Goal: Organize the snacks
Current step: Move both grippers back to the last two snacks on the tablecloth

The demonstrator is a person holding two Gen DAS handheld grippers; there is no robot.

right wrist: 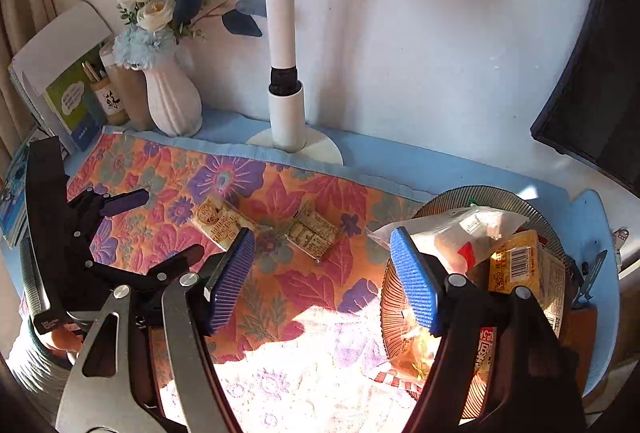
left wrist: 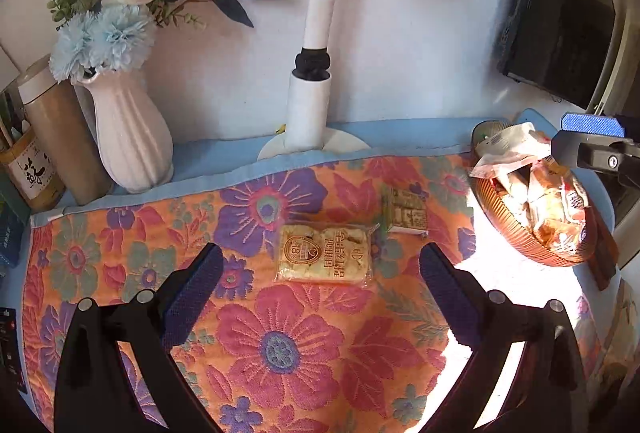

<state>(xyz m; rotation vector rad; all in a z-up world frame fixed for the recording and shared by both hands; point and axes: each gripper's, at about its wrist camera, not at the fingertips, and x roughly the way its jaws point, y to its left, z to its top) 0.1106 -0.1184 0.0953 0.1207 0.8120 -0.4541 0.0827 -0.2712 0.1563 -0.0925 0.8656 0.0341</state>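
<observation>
Yellow-wrapped snack packet (left wrist: 324, 253) lies on the floral cloth (left wrist: 280, 345) between the left gripper's (left wrist: 320, 293) wide-spread fingers; the right gripper (right wrist: 324, 281), also wide, hovers empty beside the filled basket (right wrist: 400, 297).

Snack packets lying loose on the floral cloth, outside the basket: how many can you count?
2. The yellow snack packet lies mid-cloth, ahead of the left claw; the smaller packet lies just beyond it, toward the basket. None appear hidden.
</observation>
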